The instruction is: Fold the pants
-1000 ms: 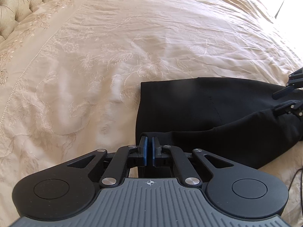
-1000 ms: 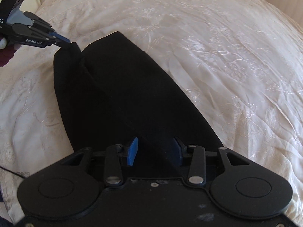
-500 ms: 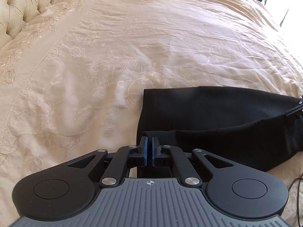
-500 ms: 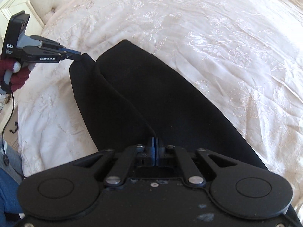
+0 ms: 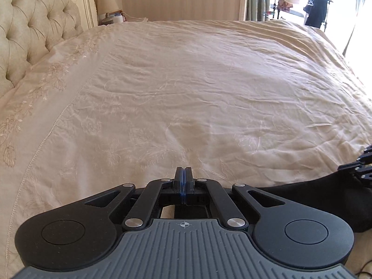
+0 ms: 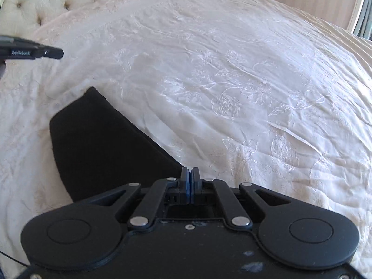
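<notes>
The black pants [image 6: 104, 144] lie folded on the cream bedspread [image 6: 232, 81], their far end flat and free. My right gripper [image 6: 190, 176] is shut at the near edge of the pants, and the cloth runs in under its pads. In the left wrist view the fabric [image 5: 325, 200] rises toward the right gripper's fingers [image 5: 358, 169] at the right edge. My left gripper [image 5: 183, 174] is shut with its blue pads together and only bedspread ahead of it. In the right wrist view it [image 6: 55, 53] hovers over the bed, apart from the pants, with nothing hanging from it.
A tufted headboard [image 5: 30, 37] runs along the left. A lamp [image 5: 107, 2] stands on a nightstand behind it. Curtains and a rack of hanging clothes [image 5: 313, 4] are at the far right. The embroidered bedspread [image 5: 209, 81] stretches wide beyond the pants.
The right gripper's jaws closed onto the near edge of the pants. The left gripper, earlier pinching the far end, has lifted up and away, and that end now lies on the bed.
</notes>
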{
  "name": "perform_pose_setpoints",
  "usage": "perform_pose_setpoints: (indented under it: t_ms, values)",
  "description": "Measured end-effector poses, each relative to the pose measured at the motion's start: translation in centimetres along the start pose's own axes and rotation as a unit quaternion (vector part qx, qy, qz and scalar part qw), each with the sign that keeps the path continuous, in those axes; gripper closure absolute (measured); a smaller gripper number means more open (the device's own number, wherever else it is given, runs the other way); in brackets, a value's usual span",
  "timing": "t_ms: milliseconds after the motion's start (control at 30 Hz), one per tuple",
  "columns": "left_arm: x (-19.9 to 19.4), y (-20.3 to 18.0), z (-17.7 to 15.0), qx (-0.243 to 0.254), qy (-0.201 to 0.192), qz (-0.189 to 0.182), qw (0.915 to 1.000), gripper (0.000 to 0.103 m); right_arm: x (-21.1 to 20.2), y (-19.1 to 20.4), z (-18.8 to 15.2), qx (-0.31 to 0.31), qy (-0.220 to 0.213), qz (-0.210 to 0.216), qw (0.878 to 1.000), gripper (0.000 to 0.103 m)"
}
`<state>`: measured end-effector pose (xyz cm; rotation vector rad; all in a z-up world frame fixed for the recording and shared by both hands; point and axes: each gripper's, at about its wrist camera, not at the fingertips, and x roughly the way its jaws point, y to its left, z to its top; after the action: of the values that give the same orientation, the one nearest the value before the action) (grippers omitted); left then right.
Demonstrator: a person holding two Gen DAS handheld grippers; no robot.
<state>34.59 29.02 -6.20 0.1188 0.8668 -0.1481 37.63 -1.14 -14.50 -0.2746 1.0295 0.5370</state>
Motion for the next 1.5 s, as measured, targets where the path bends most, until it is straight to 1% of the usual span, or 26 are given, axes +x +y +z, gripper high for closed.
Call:
perform_pose_setpoints:
  t_ms: [100,167,300,367,400,467,533,633,700,767,833,900,1000,1067,1133,1200,1267,1333,1400,1500]
  values:
    - [0.3,-1.4,-0.7,0.014,0.018,-0.013,0.9997,0.102,2.8,0.1,-0.2,-0.008,0.020,-0.009,1.000,0.101]
    - [0.2,-2.3,-1.8,0.020,0.032,-0.023,0.9990,0.102,4.2,0.1,-0.5,-0.008,0.031,-0.011,0.999,0.101]
    - [-0.3,-4.3,-4.1,0.026,0.062,-0.046,0.9966,0.102,6.1,0.6,-1.3,-0.019,0.044,-0.023,0.999,0.101]
    - [-0.4,-5.3,-5.2,0.030,0.079,-0.064,0.9944,0.102,6.8,0.6,-1.7,-0.011,0.047,-0.026,0.998,0.101]
    - [-0.4,-5.8,-5.6,0.040,0.084,-0.068,0.9933,0.102,7.0,0.5,-1.7,-0.006,0.048,-0.027,0.998,0.100]
    - [-0.3,-6.9,-6.3,0.075,0.086,-0.058,0.9917,0.102,6.8,0.3,-1.7,0.009,0.042,-0.027,0.999,0.099]
    - [0.3,-7.6,-6.8,0.098,0.087,-0.046,0.9903,0.102,5.7,-0.1,-1.6,0.030,0.027,-0.030,0.999,0.091]
    - [2.3,-7.5,-7.1,0.097,0.111,-0.039,0.9883,0.102,2.6,-1.0,-1.4,0.074,-0.013,-0.041,0.996,0.088]
    - [4.5,-7.1,-7.4,0.091,0.147,-0.023,0.9847,0.102,-0.2,-1.8,-1.6,0.114,-0.041,-0.053,0.991,0.086]
    - [6.3,-6.7,-7.8,0.087,0.174,-0.014,0.9809,0.102,-3.6,-2.2,-2.5,0.151,-0.068,-0.068,0.984,0.085]
    - [6.9,-6.8,-7.8,0.089,0.183,-0.006,0.9791,0.102,-6.5,-2.0,-3.8,0.175,-0.080,-0.083,0.978,0.083]
    - [6.3,-7.2,-7.4,0.089,0.174,0.000,0.9808,0.102,-8.6,-1.4,-5.6,0.197,-0.080,-0.091,0.973,0.081]
    - [4.1,-8.2,-7.0,0.096,0.144,-0.004,0.9849,0.102,-10.3,0.3,-8.6,0.228,-0.068,-0.097,0.966,0.079]
    - [2.1,-9.3,-7.1,0.106,0.121,-0.018,0.9868,0.102,-10.3,2.2,-10.9,0.248,-0.050,-0.091,0.963,0.079]
    - [0.3,-10.5,-7.6,0.120,0.104,-0.040,0.9865,0.102,-9.3,3.9,-12.8,0.270,-0.027,-0.078,0.959,0.079]
    - [-1.0,-11.6,-8.2,0.137,0.098,-0.065,0.9836,0.102,-7.7,5.8,-14.1,0.280,-0.008,-0.060,0.958,0.078]
    - [-1.5,-13.2,-8.9,0.162,0.103,-0.092,0.9771,0.102,-5.9,7.4,-14.7,0.270,0.006,-0.051,0.962,0.078]
    - [-1.8,-14.6,-9.8,0.188,0.106,-0.106,0.9707,0.102,-4.0,8.2,-14.8,0.259,0.012,-0.047,0.965,0.079]
    - [-1.9,-15.5,-10.6,0.205,0.117,-0.120,0.9644,0.102,-2.6,7.9,-14.3,0.259,0.015,-0.053,0.964,0.079]
    - [-1.4,-16.5,-11.3,0.209,0.138,-0.147,0.9570,0.102,-2.6,6.5,-12.9,0.266,-0.002,-0.082,0.960,0.079]
